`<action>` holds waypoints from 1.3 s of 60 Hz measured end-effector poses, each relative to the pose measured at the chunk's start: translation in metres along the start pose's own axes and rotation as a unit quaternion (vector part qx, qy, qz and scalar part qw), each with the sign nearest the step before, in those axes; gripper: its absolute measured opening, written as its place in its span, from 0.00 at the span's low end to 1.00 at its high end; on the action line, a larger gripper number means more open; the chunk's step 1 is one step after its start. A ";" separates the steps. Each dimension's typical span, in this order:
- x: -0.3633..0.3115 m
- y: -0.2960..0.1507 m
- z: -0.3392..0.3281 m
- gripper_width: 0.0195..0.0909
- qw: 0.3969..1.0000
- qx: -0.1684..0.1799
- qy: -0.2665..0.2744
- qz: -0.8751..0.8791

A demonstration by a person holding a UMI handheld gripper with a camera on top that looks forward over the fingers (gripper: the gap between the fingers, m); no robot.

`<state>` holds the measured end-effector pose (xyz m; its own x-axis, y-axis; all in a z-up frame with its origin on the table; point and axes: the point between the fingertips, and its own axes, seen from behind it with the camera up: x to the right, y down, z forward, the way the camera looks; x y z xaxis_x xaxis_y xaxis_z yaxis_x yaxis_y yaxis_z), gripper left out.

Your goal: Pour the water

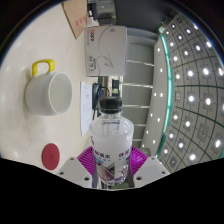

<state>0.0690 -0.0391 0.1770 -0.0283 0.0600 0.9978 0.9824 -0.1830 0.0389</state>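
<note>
We are clamping the hand-held gripper (pixel 111 163) on a capped water bottle (pixel 111 135), upright between its pads. Beyond sits a white mug (pixel 49 93) on the counter (pixel 62 50). The cap looks closed, so tipping now might pour nothing; the bottle's base is hidden from us.

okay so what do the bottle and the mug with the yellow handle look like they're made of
Bottle: likely clear plastic, glossy; it is see-through, with a dark screw cap and a printed label, and sits between the gripper fingers, whose pads press its sides.
Mug: looks like white glazed ceramic or enamel, smooth and opaque, with soft shine; its yellow handle could be coated or plastic. I cannot tell for sure.
</note>
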 end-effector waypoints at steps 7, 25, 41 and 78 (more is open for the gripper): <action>-0.006 -0.017 0.008 0.30 0.995 0.013 0.019 -0.096; -0.011 -0.033 0.009 0.30 0.988 0.030 0.014 -0.152; 0.015 -0.012 -0.003 0.30 0.988 0.004 -0.038 0.153; -0.124 0.025 0.028 0.32 0.728 -0.017 -0.218 0.650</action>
<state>0.1026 -0.0241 0.0532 0.9896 0.1191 0.0807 0.1212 -0.3873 -0.9140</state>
